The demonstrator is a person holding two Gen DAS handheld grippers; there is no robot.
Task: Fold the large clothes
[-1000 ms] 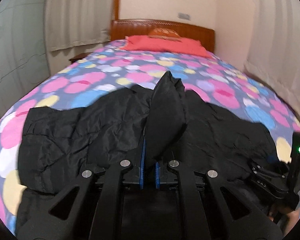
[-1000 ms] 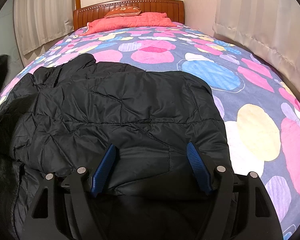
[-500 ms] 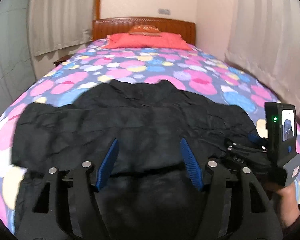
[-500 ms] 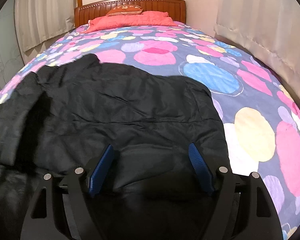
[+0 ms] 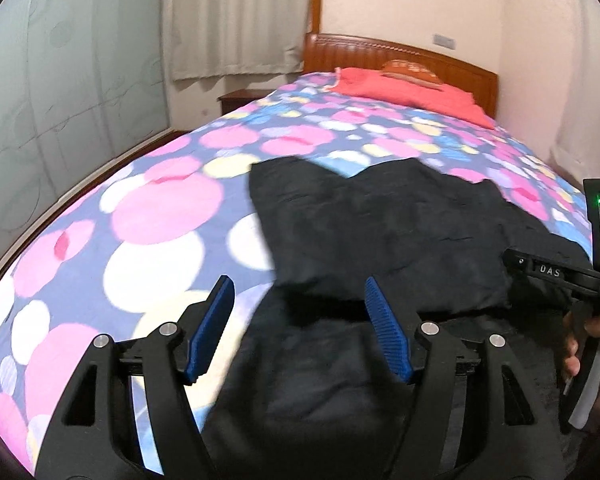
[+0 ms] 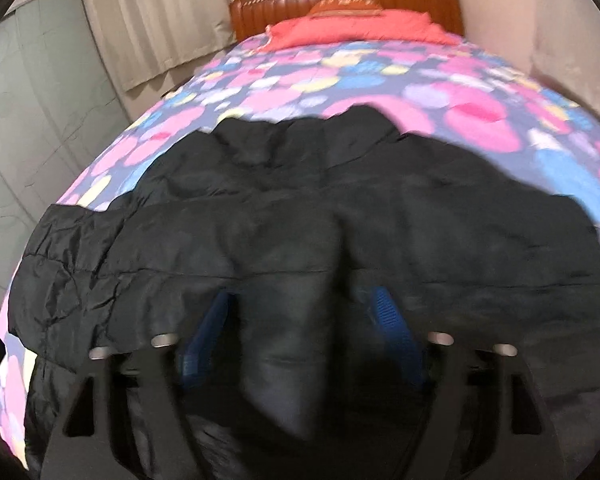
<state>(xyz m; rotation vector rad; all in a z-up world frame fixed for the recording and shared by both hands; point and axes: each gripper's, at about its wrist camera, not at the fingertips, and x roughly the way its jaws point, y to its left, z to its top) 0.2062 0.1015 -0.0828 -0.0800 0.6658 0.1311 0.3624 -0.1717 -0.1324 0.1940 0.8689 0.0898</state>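
Note:
A large black puffer jacket [image 5: 384, 232] lies spread on the bed, with a sleeve folded across its body; it also shows in the right wrist view [image 6: 292, 208]. My left gripper [image 5: 300, 304] is open and empty, hovering over the jacket's left edge. My right gripper [image 6: 300, 316] is open above the jacket's lower middle, with a fold of black fabric between its blue fingers [image 6: 388, 312]; the view is blurred. The right gripper's body and the hand holding it show at the right of the left wrist view [image 5: 572, 276].
The bed has a spotted pink, blue and yellow cover [image 5: 148, 216], a red pillow [image 5: 404, 92] and a wooden headboard [image 5: 380, 52]. Curtains [image 5: 228, 20] and a glass sliding door [image 5: 60, 92] stand to the left, a nightstand [image 5: 240, 100] beside the bed.
My left gripper opened and let go of the sleeve, which now lies across the jacket, then swung left. My right gripper turned left over the jacket and stayed open.

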